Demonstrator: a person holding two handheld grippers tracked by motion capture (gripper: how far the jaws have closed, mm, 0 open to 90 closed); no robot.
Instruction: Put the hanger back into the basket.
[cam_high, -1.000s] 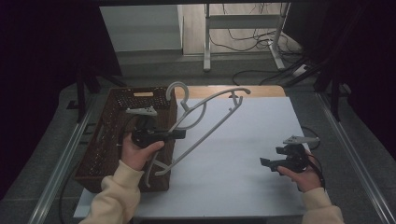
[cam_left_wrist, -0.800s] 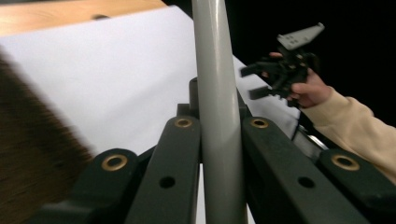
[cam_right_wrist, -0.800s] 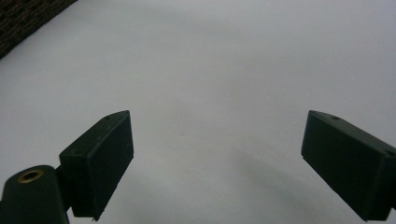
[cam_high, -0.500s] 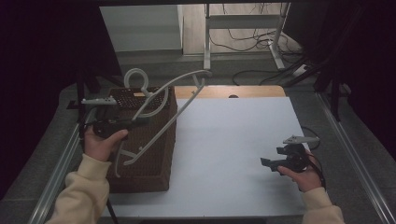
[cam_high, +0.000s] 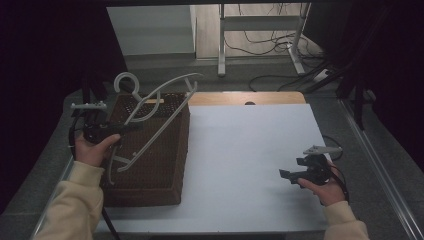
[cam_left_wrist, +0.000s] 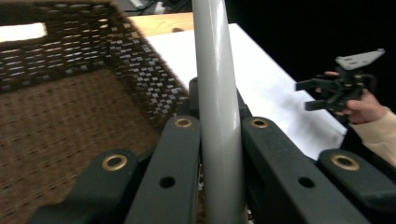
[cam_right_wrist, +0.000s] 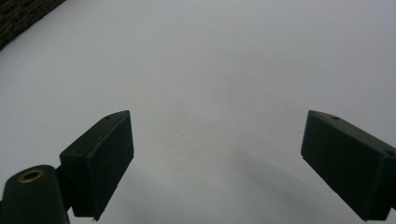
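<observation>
A grey plastic clothes hanger (cam_high: 165, 123) hangs tilted over the brown wicker basket (cam_high: 182, 150), its hook (cam_high: 125, 80) toward the far left. My left gripper (cam_high: 131, 127) is shut on one of the hanger's bars. In the left gripper view that bar (cam_left_wrist: 217, 93) runs upright between the two jaws of my left gripper (cam_left_wrist: 217, 126), with the empty basket floor (cam_left_wrist: 70, 140) below. My right gripper (cam_high: 289, 175) hovers open at the near right of the white tabletop (cam_high: 250, 150). In its own view my right gripper (cam_right_wrist: 217, 158) has wide-apart jaws with nothing between them.
The basket stands at the table's left edge. A wooden strip (cam_high: 250, 98) borders the far side of the white surface. Beyond it are a metal stand (cam_high: 260, 40) and cables on the floor. Dark surroundings flank both sides.
My left hand has carried the hanger leftward, from over the white tabletop to above the basket. The right hand has stayed where it was.
</observation>
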